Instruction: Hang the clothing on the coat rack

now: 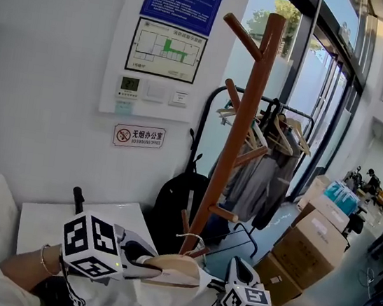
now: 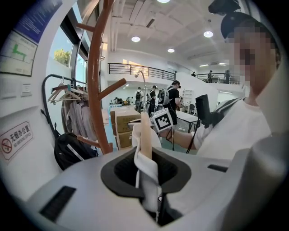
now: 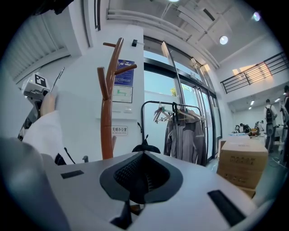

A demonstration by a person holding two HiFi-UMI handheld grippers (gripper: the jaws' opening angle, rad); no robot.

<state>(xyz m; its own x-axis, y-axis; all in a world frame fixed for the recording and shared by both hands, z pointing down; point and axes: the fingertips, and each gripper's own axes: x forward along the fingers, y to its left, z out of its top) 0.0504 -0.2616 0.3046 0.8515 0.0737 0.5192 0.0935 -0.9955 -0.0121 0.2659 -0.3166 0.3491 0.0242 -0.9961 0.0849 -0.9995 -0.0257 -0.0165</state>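
Note:
A brown wooden coat rack [image 1: 242, 120] stands in front of me, with bare pegs up its pole. It also shows in the left gripper view [image 2: 97, 76] and the right gripper view [image 3: 107, 113]. My left gripper [image 1: 150, 272] is low and just left of the pole's foot. It is shut on a pale wooden hanger [image 1: 175, 270] with a white garment [image 1: 156, 303] draped over it. The hanger [image 2: 145, 135] and white cloth [image 2: 146, 167] run straight through its jaws. My right gripper [image 1: 237, 270] is at the hanger's right end. Its jaws [image 3: 143, 158] meet with nothing visible between them.
A black metal clothes rail [image 1: 269, 153] with hangers and grey jackets stands behind the rack. A black backpack [image 1: 177, 207] leans on the wall. Cardboard boxes [image 1: 312, 250] are stacked at the right, and a white table [image 1: 47, 224] is at the left.

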